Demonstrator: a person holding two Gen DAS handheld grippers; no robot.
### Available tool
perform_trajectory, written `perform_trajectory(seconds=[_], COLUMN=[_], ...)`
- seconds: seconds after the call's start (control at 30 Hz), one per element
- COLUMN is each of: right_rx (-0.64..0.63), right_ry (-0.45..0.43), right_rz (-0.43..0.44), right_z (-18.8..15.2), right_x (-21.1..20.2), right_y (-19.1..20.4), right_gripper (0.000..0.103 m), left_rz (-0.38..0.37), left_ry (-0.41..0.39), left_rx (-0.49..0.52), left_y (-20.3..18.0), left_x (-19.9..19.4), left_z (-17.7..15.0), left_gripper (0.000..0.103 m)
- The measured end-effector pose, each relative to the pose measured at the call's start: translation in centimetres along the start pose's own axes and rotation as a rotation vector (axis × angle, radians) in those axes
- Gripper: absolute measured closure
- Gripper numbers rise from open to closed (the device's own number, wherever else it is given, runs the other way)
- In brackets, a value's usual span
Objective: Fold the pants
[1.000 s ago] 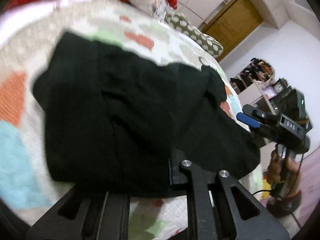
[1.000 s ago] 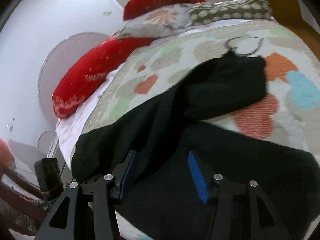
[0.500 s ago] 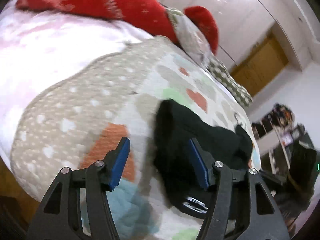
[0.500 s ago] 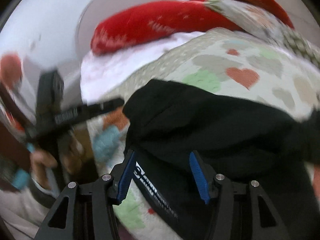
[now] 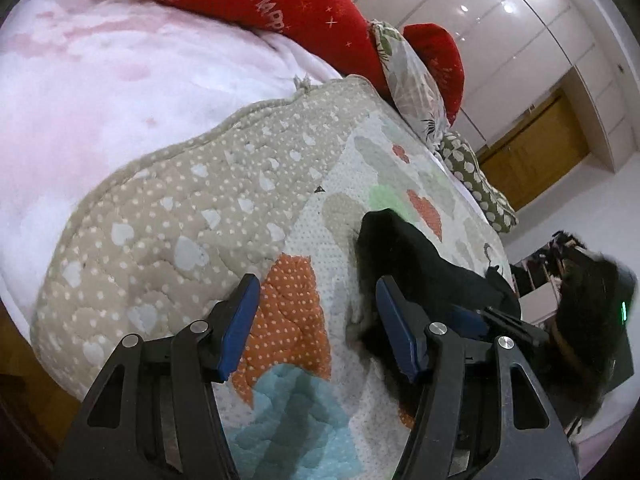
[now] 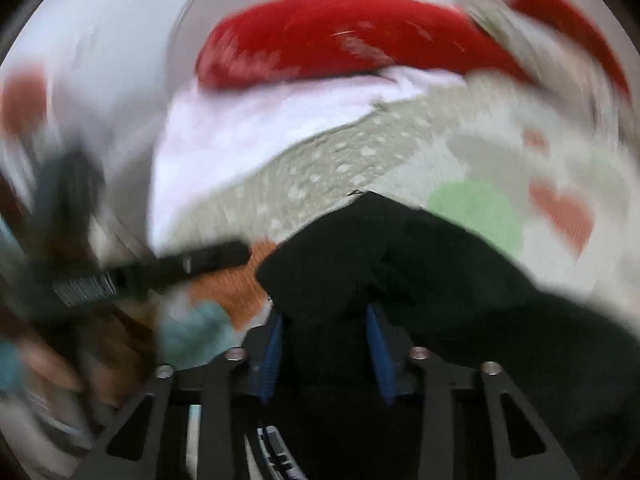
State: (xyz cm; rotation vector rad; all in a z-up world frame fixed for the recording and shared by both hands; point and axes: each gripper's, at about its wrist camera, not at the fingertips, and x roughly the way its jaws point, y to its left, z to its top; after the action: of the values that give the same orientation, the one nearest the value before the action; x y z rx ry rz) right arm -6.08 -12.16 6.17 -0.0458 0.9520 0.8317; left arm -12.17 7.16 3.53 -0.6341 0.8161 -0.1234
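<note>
Risk: the right gripper, whose jaws have just been closing, has a thick bunch of black pants between its pads; whether they press firmly cannot be told, so layers may slip and skew the fold. The left gripper stands spread and empty beside the pants, which lie bunched on the heart-patterned quilt.

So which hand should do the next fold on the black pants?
Probably the right. Its gripper has black pants bunched between its fingers, which have just been closing. The left gripper is open over the quilt, beside the pants.
</note>
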Motion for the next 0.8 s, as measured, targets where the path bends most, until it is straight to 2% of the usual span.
perform_trajectory(seconds=[0.13, 0.23, 0.27, 0.3, 0.33, 0.37, 0.43, 0.5, 0.57, 0.73, 0.8], right_rx=[0.175, 0.229, 0.246, 0.252, 0.255, 0.264, 0.273, 0.235, 0.199, 0.120, 0.094], right_ry=[-0.085, -0.136, -0.148, -0.150, -0.147, -0.142, -0.142, -0.132, -0.087, 0.069, 0.134], right_rz=[0.148, 0.236, 0.258, 0.250, 0.234, 0.223, 0.261, 0.269, 0.277, 0.267, 0.236], right_z=[-0.3, -0.7, -0.9, -1.1, -1.2, -1.3, -1.5, -1.6, -1.9, -2.4, -2.8], right_x=[-3.2, -5.0, -5.4, -5.6, -5.6, -5.6, -6.0, -6.1, -5.4, -0.1, 2.0], right_y=[-3.7, -4.6, -5.0, -5.1, -5.2, -5.4, -5.2, -4.3, -2.8, 0.3, 1.1], right_gripper=[0.082, 0.082, 0.083, 0.083, 0.084, 0.084, 0.084, 0.084, 0.085, 0.086, 0.086], left_rz=[-0.071, -0.156, -0.180, -0.221, -0.241, -0.224, -0.145, -0.121, -0.097, -0.102, -0.103], left_ry=[0.021, 0.068, 0.074, 0.088, 0.110, 0.116, 0.077, 0.052, 0.017, -0.006, -0.006], left_rx=[0.016, 0.029, 0.030, 0.032, 0.038, 0.042, 0.046, 0.034, -0.004, -0.057, -0.059], left_y=[-0.3, -0.9, -1.0, -1.2, -1.5, -1.7, -1.5, -1.0, -0.2, 1.1, 0.9], left_x=[0.3, 0.7, 0.7, 0.9, 1.1, 1.2, 0.9, 0.3, -0.4, -0.9, -0.9], left_z=[-0.1, -0.2, -0.3, -0.4, -0.5, -0.6, -0.5, -0.2, 0.2, 0.7, 0.6], left_gripper=[0.042, 0.034, 0.030, 0.025, 0.024, 0.024, 0.024, 0.024, 0.024, 0.024, 0.024])
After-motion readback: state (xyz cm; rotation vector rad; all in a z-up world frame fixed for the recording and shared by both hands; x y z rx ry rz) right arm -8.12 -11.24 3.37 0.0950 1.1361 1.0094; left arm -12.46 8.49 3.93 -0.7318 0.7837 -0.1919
